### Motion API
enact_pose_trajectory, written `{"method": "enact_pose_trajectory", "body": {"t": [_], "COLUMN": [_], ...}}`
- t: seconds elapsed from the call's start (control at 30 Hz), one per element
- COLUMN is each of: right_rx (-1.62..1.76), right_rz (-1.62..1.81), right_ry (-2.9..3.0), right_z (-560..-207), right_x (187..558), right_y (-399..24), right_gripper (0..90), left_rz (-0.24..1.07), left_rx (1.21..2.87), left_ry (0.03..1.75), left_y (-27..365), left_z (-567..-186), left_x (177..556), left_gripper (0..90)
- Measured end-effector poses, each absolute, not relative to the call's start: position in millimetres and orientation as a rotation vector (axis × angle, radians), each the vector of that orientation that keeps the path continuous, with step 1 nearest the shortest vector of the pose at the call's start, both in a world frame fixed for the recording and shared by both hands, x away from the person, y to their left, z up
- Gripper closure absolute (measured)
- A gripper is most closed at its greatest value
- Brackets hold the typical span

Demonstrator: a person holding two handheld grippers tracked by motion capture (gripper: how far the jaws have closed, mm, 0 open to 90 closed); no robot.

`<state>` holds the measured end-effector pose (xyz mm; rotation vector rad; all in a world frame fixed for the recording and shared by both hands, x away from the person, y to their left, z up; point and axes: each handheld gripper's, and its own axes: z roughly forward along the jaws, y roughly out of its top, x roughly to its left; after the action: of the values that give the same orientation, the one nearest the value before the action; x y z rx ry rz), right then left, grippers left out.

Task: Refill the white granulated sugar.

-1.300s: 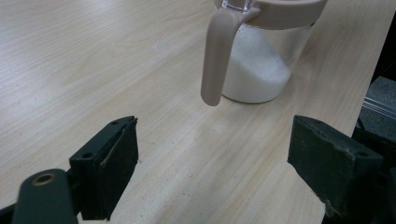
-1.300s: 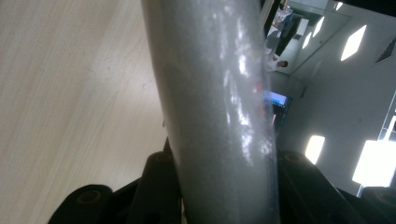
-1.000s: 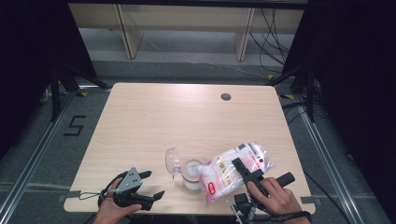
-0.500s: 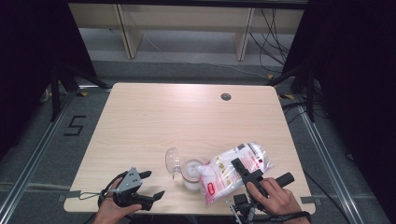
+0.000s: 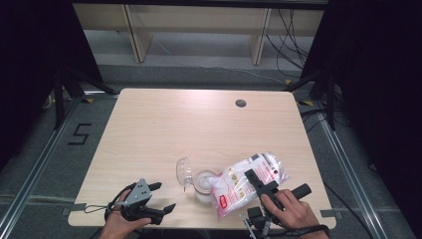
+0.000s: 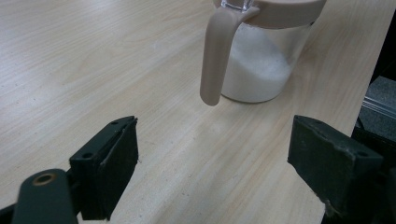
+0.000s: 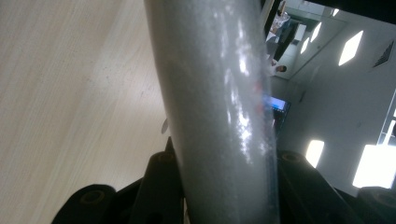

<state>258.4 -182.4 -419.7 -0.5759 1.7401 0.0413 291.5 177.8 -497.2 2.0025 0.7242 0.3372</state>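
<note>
A: From the high view, my right gripper [image 5: 259,181] clamps the clear plastic bag of white powder [image 5: 249,181], tilted over the clear glass jar [image 5: 204,183] near the table's [image 5: 199,124] front edge.

B: Left gripper view adds the jar's beige handle [image 6: 215,56]; my left gripper [image 6: 215,175] gapes, holding nothing.

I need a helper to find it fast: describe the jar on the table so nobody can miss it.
On the wooden table, look at the near edge, between the two grippers. The jar stands there, clear, part full of white powder, its hinged lid flipped open. Unlike the plastic bag tilted against it, it is rigid and has a beige handle.
</note>
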Motion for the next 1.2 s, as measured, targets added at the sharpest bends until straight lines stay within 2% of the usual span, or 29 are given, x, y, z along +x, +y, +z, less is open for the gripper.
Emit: {"method": "enact_pose_trajectory", "body": {"t": [1.2], "right_rx": [-0.554], "right_rz": [0.049], "right_ry": [1.746], "right_z": [-419.0], "right_x": [257.5], "right_y": [-186.8], "right_gripper": [74.0], "left_rz": [0.336], "left_rx": [1.992], "left_ry": [0.73], "left_y": [177.7], "left_z": [-497.1], "left_x": [291.1], "left_gripper": [15.7]}}
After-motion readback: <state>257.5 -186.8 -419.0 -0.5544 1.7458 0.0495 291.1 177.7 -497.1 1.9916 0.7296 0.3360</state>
